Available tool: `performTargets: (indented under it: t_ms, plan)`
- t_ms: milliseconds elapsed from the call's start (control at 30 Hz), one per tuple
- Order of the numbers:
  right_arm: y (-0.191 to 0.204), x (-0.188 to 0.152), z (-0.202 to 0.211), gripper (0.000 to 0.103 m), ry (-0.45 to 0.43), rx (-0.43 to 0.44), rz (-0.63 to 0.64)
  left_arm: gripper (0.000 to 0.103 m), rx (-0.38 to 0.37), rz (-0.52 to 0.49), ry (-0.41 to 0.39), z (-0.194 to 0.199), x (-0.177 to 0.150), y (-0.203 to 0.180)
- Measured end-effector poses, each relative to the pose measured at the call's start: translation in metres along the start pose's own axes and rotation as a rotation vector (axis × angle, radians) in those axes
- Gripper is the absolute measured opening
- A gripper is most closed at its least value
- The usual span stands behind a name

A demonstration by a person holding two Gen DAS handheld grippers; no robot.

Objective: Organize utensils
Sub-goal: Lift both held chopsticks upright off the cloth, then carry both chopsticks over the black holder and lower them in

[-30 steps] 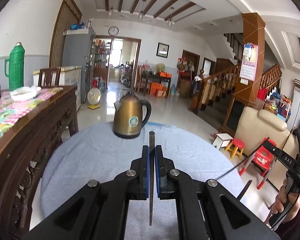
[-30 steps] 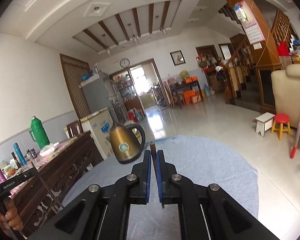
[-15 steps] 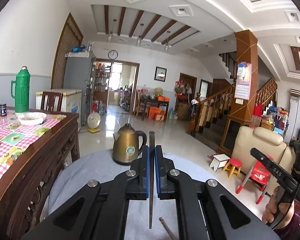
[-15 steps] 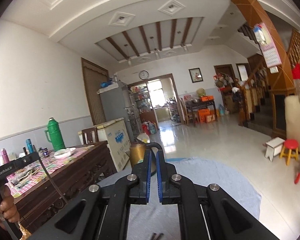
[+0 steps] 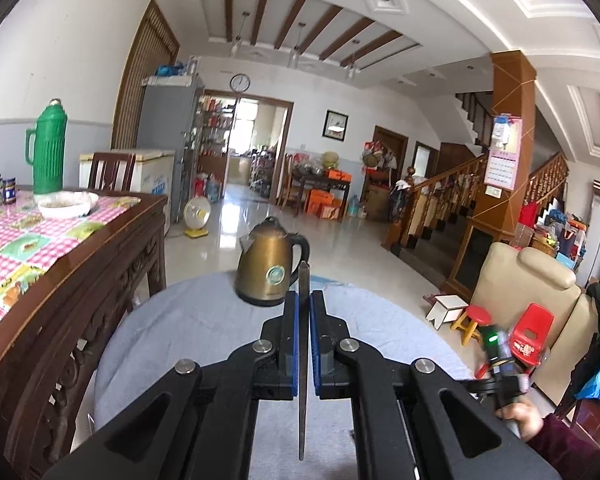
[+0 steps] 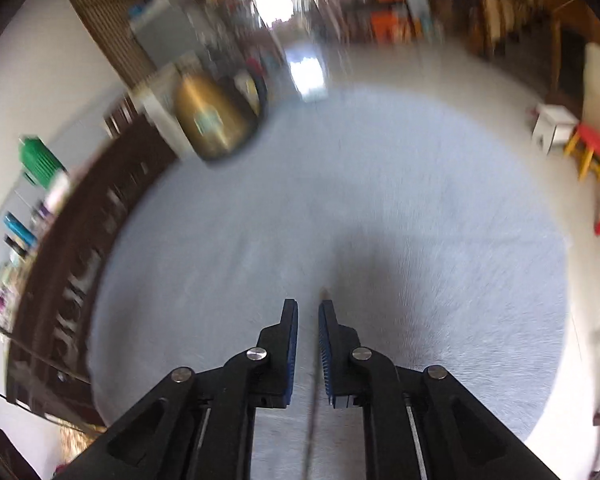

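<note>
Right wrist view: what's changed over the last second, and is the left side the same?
The right gripper has tipped down toward the pale blue round tablecloth; its jaws are opening, a thin dark chopstick loose between them. The left gripper stays shut on its thin dark chopstick. The brass-coloured kettle stands unmoved.

daylight, bright | doorway (image 5: 247, 140) glare | right view motion-blurred | left sharp | fisheye edges

kettle (image 5: 271, 271) on round table (image 5: 188, 332), sideboard (image 5: 72, 280) left, armchair (image 5: 528, 292) right
</note>
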State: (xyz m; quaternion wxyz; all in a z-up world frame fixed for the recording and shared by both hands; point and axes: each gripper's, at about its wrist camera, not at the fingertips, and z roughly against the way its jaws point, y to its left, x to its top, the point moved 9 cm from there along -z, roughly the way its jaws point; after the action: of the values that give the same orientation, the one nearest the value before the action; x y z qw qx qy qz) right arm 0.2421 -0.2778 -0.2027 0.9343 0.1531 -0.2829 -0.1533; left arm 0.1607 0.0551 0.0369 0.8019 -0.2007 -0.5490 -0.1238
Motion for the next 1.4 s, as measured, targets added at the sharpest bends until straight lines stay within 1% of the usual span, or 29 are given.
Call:
performTargets:
  t_ms: [67,100,167,233,300,367,400,433,500,533,567,633,767,833,933,1067,1167,1267,1400]
  plan:
    - [-0.001,-0.004,-0.035,0.013,0.098,-0.005,-0.001,0.005,0.006,-0.001,0.014,-0.007,-0.004,0.004]
    - [-0.001,-0.004,-0.046,0.013,0.119,-0.012,0.004,0.005,0.011,-0.003,0.021,-0.011,-0.006,0.007]
    - [0.001,-0.002,-0.066,0.022,0.152,-0.044,0.035,0.005,0.016,-0.004,0.030,-0.015,-0.010,0.009]
    - [-0.003,-0.006,-0.081,0.023,0.183,-0.104,0.060,0.005,0.017,0.001,0.040,-0.019,-0.014,0.014]
    - [-0.005,-0.006,-0.094,0.023,0.208,-0.133,0.090,0.005,0.019,0.005,0.043,-0.020,-0.016,0.018]
    - [-0.006,-0.011,-0.108,0.024,0.254,-0.180,0.104,0.005,0.017,0.016,0.049,-0.021,-0.020,0.022]
    - [-0.005,-0.012,-0.112,0.024,0.248,-0.191,0.111,0.005,0.014,0.025,0.054,-0.021,-0.023,0.024]
    - [-0.001,-0.010,-0.113,0.024,0.220,-0.203,0.131,0.005,0.013,0.029,0.055,-0.021,-0.024,0.024]
    - [0.005,-0.011,-0.119,0.018,0.213,-0.246,0.163,0.005,0.015,0.037,0.062,-0.019,-0.028,0.026]
    - [0.007,-0.011,-0.119,0.008,0.204,-0.274,0.180,0.005,0.014,0.041,0.066,-0.019,-0.029,0.027]
    - [0.008,-0.013,-0.120,0.008,0.203,-0.288,0.193,0.005,0.014,0.047,0.070,-0.016,-0.030,0.027]
    - [0.008,-0.015,-0.118,0.007,0.187,-0.276,0.168,0.005,0.014,0.050,0.063,-0.008,-0.031,0.027]
    - [-0.007,-0.018,-0.090,0.007,0.098,-0.250,0.076,0.005,0.005,0.047,0.039,0.013,-0.027,0.024]
    - [-0.012,-0.021,-0.065,0.007,0.029,-0.233,0.040,0.005,0.001,0.045,0.026,0.022,-0.025,0.021]
    - [-0.011,-0.027,-0.022,0.006,-0.078,-0.214,0.032,0.005,-0.021,0.046,0.009,0.038,-0.023,0.012]
    - [0.005,-0.035,0.047,0.006,-0.250,-0.154,0.026,0.005,-0.054,0.039,-0.007,0.055,-0.019,-0.006]
    - [0.019,-0.041,0.088,0.006,-0.366,-0.113,0.027,0.005,-0.075,0.034,-0.027,0.065,-0.013,-0.021]
    - [0.030,-0.048,0.126,0.006,-0.463,-0.075,0.026,0.005,-0.098,0.037,-0.045,0.073,-0.010,-0.034]
    - [0.042,-0.055,0.158,0.006,-0.557,-0.047,0.023,0.005,-0.113,0.046,-0.052,0.072,-0.008,-0.047]
